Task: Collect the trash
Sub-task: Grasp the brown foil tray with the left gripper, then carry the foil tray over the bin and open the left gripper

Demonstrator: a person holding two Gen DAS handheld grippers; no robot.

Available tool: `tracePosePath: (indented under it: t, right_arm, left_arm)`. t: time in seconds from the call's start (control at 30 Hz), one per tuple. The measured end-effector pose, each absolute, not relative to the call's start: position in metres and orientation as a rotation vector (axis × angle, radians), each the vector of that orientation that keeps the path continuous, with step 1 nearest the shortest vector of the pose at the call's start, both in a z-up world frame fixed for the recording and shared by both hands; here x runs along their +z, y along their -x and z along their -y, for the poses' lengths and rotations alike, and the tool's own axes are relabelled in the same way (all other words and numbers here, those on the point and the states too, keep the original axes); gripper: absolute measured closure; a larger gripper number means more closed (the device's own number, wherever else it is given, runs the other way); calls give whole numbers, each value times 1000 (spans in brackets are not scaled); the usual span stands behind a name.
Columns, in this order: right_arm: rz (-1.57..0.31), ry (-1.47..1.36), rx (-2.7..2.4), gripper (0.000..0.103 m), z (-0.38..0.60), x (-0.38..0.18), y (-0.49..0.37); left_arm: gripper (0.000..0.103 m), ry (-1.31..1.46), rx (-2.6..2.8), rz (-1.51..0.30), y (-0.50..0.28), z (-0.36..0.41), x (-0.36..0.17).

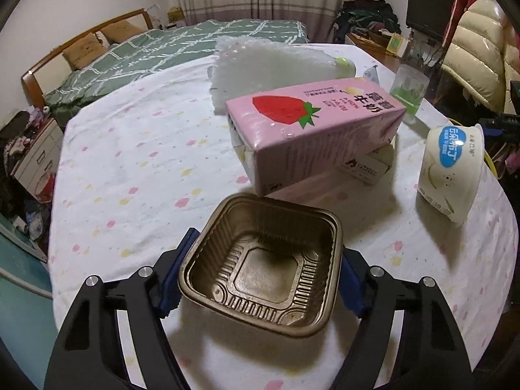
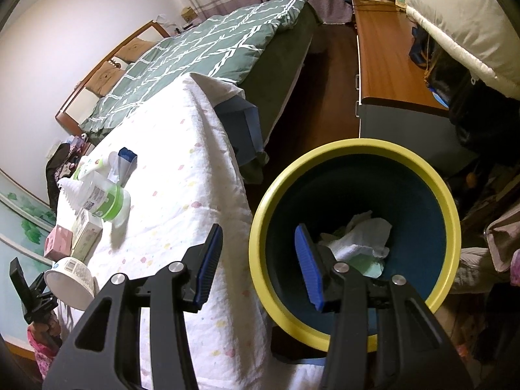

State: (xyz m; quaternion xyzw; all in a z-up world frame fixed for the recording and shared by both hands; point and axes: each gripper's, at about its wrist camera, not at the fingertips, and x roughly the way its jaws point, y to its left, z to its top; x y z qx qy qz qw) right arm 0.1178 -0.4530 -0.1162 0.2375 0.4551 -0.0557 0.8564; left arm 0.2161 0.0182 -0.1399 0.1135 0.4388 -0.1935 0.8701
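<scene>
In the left wrist view my left gripper (image 1: pixel 260 269) is shut on a gold plastic tray (image 1: pixel 260 263), held just above the white spotted tablecloth (image 1: pixel 130 169). Beyond it lie a pink strawberry milk carton (image 1: pixel 312 133), a white pudding cup (image 1: pixel 451 175) on its side, and a sheet of bubble wrap (image 1: pixel 260 65). In the right wrist view my right gripper (image 2: pixel 260 256) is open and empty over the near rim of a yellow-rimmed blue trash bin (image 2: pixel 354 240) beside the table. Crumpled tissue (image 2: pixel 360 237) lies in the bin.
A small white box (image 1: pixel 367 165) lies under the carton and a clear green cup (image 1: pixel 409 87) stands behind it. In the right wrist view a green-lidded wipes tub (image 2: pixel 104 198), small boxes (image 2: pixel 71 237) and the pudding cup (image 2: pixel 70 279) sit at the table's left. A bed (image 2: pixel 208 52) and wooden cabinet (image 2: pixel 386 65) lie beyond.
</scene>
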Motion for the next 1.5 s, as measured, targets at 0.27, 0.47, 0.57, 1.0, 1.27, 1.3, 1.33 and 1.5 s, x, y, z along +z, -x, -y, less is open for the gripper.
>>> tracePosePath:
  t: [0.27,0.47,0.57,1.0,1.27,1.3,1.33,1.5]
  right_arm:
    - [-948,-496,-101,59,449,-114,-109]
    - [-924,-492,-109,59,447,-110,-90]
    - [-904,-487,-125,59,449,-108,-75]
    - [-846,-447,-229,59,469,-106,-4]
    - [-828,-436,-301,59,488,-112,41]
    - [-824,-439,-309,59,491,-113,46]
    - [-820,-444,-320,59,495,-114,52]
    - [-814,-462,-352,59,506,-119,72]
  left_arm:
    - [31,-221,-350,-910,-172,-32,-125]
    - [31,-227,-390,-842,-138,-11,-90]
    - [31,-256,-430,-796,-127,14,-69]
    - [31,-330,-672,-713,-117,177,-12]
    - [31,-385,-795,-777,-138,302,-35]
    - [31,-392,-810,-785,-140,319,-40]
    - [31,-398,-826,-792,-142,333,-44]
    - [30,-449,-895,-833,-142,410,-66]
